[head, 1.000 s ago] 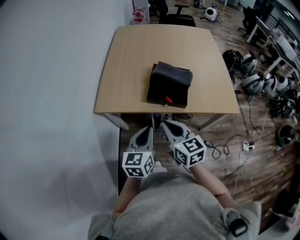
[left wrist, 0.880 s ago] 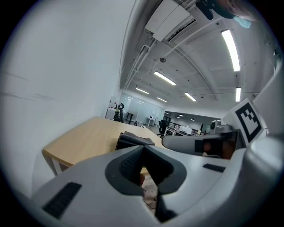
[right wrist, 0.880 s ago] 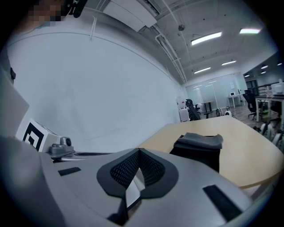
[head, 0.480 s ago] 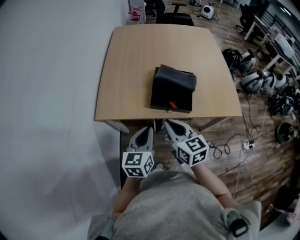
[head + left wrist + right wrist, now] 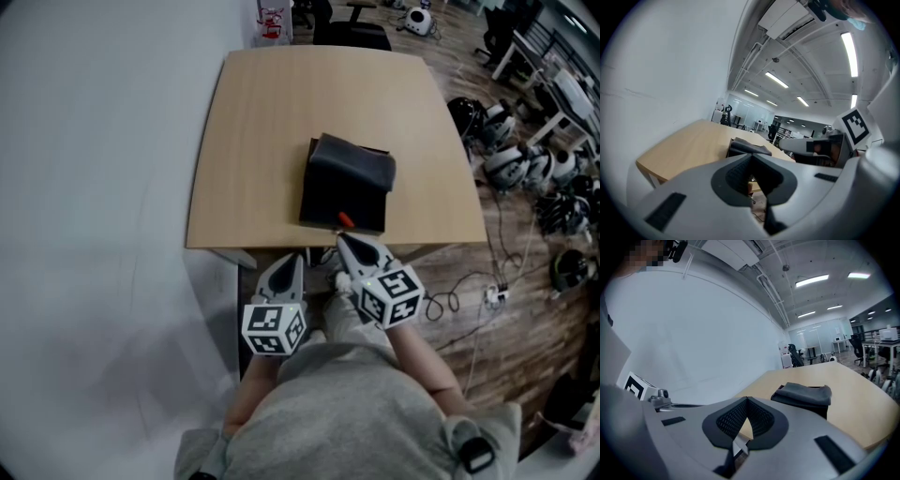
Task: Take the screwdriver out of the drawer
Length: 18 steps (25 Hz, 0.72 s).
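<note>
- Right hand-held gripper (image 5: 350, 243) – jaws together, nothing between them. Its tips now reach over the near edge of the surface (image 5: 262, 112), just beside the front of the black drawer box (image 5: 347, 178). 1 second ago they hung well short of that edge.
- Left hand-held gripper (image 5: 297, 259) – jaws together, empty. It has come forward too, but sits below the near edge of the surface, to the left of the box front and behind the right one.
- Black drawer box – near the front edge of the surface, right of centre, in the same spot as in the 2 earlier frames. It appears closed, with a soft dark cover on top.
- Orange-red thing (image 5: 345, 219) – small, at the middle of the box front. Whether it is a pull or part of a tool cannot be told.
- Screwdriver – not in view as such; judged to be inside the drawer, not yet taken out.
- Meaning for the task – the approach is nearly done and the right side leads. The likely next step is opening the drawer, which calls for jaws spread first. Nothing is touched yet.
</note>
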Each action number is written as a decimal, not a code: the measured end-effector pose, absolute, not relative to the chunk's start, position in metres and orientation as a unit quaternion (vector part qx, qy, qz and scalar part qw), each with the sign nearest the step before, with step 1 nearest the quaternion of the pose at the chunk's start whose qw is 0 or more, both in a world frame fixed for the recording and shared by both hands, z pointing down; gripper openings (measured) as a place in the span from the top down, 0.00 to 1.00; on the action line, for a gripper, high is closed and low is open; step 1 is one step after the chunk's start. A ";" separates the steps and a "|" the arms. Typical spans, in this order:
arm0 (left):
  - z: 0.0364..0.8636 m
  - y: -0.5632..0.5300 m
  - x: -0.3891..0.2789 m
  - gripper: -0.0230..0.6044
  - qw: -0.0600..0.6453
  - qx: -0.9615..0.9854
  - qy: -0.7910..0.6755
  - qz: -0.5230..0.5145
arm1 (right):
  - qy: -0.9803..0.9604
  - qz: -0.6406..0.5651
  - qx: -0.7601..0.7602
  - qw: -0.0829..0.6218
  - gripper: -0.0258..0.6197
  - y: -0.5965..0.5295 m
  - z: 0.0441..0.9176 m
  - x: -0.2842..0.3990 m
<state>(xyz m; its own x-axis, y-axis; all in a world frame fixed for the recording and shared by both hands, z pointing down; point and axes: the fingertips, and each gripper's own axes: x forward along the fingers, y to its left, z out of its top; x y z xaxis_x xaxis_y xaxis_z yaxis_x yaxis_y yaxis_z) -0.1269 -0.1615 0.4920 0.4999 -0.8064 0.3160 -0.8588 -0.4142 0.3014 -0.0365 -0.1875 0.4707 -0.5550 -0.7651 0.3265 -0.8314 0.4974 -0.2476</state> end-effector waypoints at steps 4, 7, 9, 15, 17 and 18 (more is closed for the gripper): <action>0.494 -0.191 -0.119 0.96 0.215 0.835 -0.504 0.060 | -0.865 0.188 0.455 0.101 0.96 -0.215 0.476 -0.029; 0.494 -0.214 -0.111 0.96 0.215 0.832 -0.508 0.061 | -0.866 0.189 0.446 0.121 0.96 -0.236 0.483 -0.021; 0.494 -0.230 -0.106 0.96 0.215 0.831 -0.509 0.061 | -0.867 0.190 0.441 0.133 0.96 -0.251 0.490 -0.015; 0.492 -0.268 -0.094 0.96 0.219 0.823 -0.521 0.059 | -0.864 0.191 0.432 0.175 0.96 -0.288 0.512 0.005; 0.492 -0.278 -0.092 0.96 0.220 0.819 -0.526 0.060 | -0.863 0.194 0.422 0.199 0.96 -0.298 0.522 0.010; 0.493 -0.283 -0.091 0.96 0.221 0.817 -0.530 0.060 | -0.863 0.195 0.416 0.212 0.96 -0.302 0.528 0.012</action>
